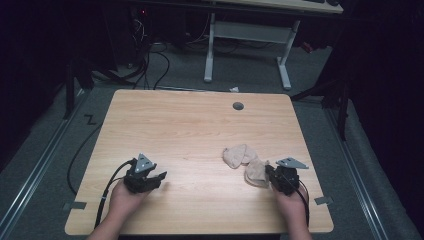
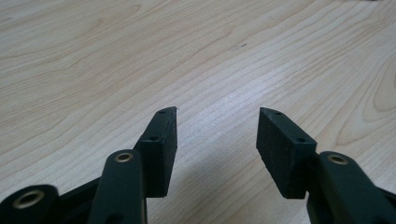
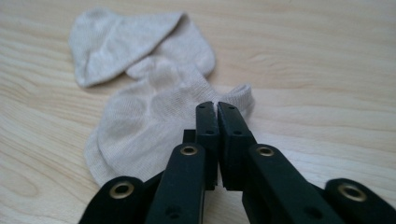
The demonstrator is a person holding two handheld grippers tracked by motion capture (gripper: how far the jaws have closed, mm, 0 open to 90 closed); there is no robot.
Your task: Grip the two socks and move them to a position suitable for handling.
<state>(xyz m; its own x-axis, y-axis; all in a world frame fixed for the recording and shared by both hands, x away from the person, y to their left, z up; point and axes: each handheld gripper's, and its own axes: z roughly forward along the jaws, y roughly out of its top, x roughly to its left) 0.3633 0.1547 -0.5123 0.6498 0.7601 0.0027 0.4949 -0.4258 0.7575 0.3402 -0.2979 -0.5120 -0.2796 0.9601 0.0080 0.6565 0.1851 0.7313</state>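
Observation:
Two beige socks lie touching on the wooden table [image 1: 190,130], right of the middle. The farther sock [image 1: 239,155] [image 3: 116,42] is folded over. The nearer sock [image 1: 256,173] [image 3: 140,130] lies crumpled at my right gripper [image 1: 270,175] [image 3: 217,106]. That gripper's jaws are pressed together at the nearer sock's cuff edge, where the cloth bunches up around the tips. My left gripper [image 1: 159,178] [image 2: 217,135] rests low over bare wood at the front left. Its jaws stand wide apart with nothing between them.
A round grey cable hole [image 1: 238,106] sits near the table's far edge. Beyond the table, a white desk frame [image 1: 210,50] and cables lie on the dark floor. Each gripper's cable [image 1: 107,192] trails off the front edge.

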